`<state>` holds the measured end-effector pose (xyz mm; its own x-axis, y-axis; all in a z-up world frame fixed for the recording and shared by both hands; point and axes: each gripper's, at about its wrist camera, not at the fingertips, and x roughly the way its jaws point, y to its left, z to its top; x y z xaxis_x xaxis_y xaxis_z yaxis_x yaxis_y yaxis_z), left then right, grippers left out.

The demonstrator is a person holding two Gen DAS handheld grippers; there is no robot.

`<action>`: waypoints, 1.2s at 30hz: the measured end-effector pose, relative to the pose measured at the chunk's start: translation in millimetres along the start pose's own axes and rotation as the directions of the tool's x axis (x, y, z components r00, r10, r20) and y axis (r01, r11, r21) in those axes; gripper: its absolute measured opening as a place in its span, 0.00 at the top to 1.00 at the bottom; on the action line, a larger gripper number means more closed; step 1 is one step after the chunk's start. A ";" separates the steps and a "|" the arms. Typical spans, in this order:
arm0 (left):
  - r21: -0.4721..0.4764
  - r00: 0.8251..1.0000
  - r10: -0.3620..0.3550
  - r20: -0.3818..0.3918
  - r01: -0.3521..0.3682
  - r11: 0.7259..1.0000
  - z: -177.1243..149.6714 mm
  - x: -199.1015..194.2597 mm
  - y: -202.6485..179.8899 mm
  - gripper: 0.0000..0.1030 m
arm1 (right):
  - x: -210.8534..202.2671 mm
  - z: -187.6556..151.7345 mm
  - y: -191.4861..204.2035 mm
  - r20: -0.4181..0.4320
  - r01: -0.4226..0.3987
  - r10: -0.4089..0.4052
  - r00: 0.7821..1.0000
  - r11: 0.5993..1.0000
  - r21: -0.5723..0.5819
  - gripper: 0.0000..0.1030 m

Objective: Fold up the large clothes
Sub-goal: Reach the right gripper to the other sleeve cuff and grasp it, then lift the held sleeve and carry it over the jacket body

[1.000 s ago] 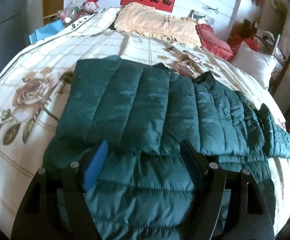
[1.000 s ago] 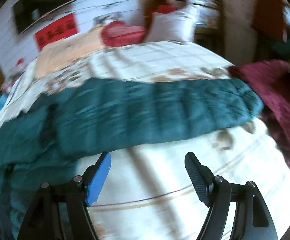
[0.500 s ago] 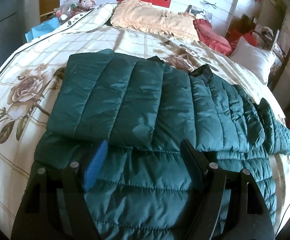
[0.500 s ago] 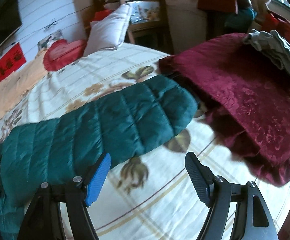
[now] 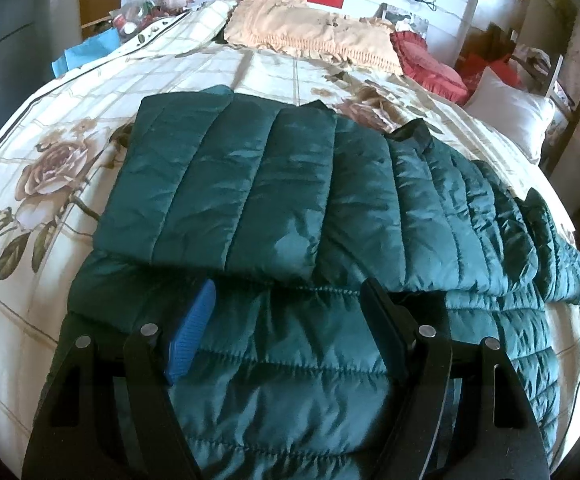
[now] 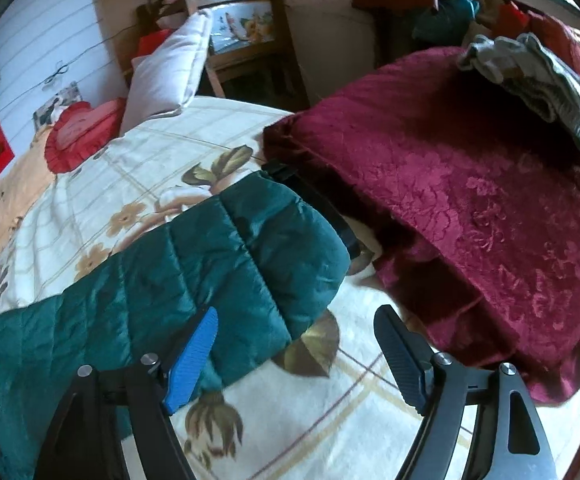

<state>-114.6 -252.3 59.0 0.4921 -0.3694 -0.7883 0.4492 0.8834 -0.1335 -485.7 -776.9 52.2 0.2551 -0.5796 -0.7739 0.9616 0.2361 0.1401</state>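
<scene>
A dark teal quilted puffer jacket point(image 5: 290, 216) lies spread on the floral bedspread point(image 5: 33, 208). One sleeve is folded across its body. My left gripper point(image 5: 290, 300) is open and empty, just above the jacket's lower body. In the right wrist view the jacket's other sleeve point(image 6: 209, 264) stretches out to the right, its cuff end near a maroon blanket. My right gripper point(image 6: 296, 326) is open and empty, over the cuff end of that sleeve, its blue pad point(image 6: 193, 352) above the fabric.
A maroon blanket point(image 6: 470, 200) with a grey garment point(image 6: 530, 80) on it lies right of the sleeve. A peach pillow point(image 5: 310, 36), a red cushion point(image 5: 426, 64) and a white pillow point(image 5: 506, 112) lie at the bed's head. A wooden chair point(image 6: 241, 32) stands beyond.
My right gripper has swung right along the outstretched sleeve to its cuff end and come closer. My left gripper has drawn back slightly over the jacket's body.
</scene>
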 end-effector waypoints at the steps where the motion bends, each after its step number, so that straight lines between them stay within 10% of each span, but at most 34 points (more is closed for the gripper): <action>1: 0.002 1.000 0.002 -0.002 -0.002 1.000 -0.5 0.8 -0.3 0.27 | 4.1 1.5 -1.2 -0.005 0.002 -0.001 1.000 1.000 0.016 0.24; 13: 0.014 1.000 0.007 -0.015 -0.007 1.000 -4.0 4.4 -2.3 0.27 | 28.8 17.9 5.4 -0.001 -0.012 0.012 1.000 0.998 0.068 0.24; 23: 0.013 1.000 0.009 -0.019 -0.008 1.000 -5.9 6.8 -0.8 0.27 | 20.0 22.4 8.5 0.036 -0.003 0.004 0.999 1.000 -0.023 0.83; 36: 0.001 1.000 0.001 -0.005 -0.001 1.000 -6.8 1.3 2.6 0.27 | -69.8 24.1 27.1 0.164 -0.264 0.280 0.946 0.958 -0.113 0.87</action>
<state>-117.8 -248.5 53.5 0.4886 -0.3668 -0.7917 0.4491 0.8836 -0.1323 -475.0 -748.8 124.9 0.5270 -0.6099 -0.5918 0.8424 0.4671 0.2687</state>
